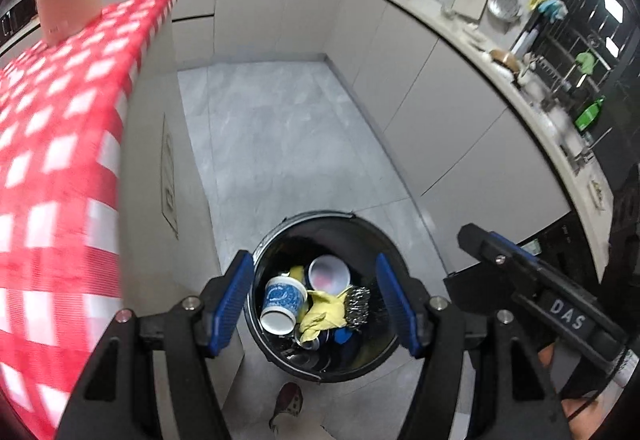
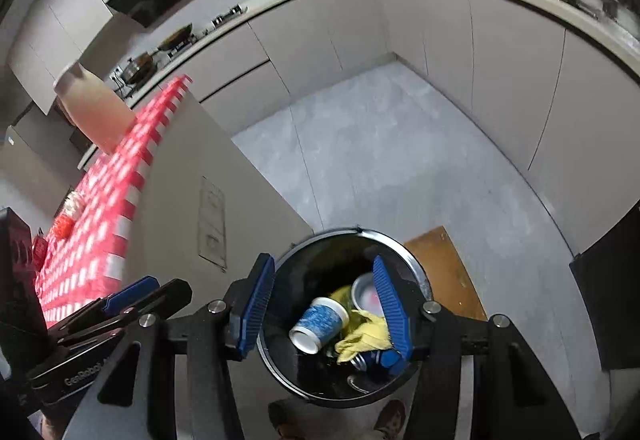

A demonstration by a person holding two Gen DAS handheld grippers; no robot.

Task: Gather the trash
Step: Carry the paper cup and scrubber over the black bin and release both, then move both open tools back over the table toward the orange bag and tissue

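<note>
Below, bin (image 1: 320,228) of trash, under left gripper (image 1: 316,304) and right gripper (image 2: 326,304), both spread apart, empty.

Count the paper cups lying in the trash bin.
2. A blue-patterned cup lies on its side at the left of the bin, and a white cup sits behind it, mouth up. Others may be buried under the yellow cloth.
</note>
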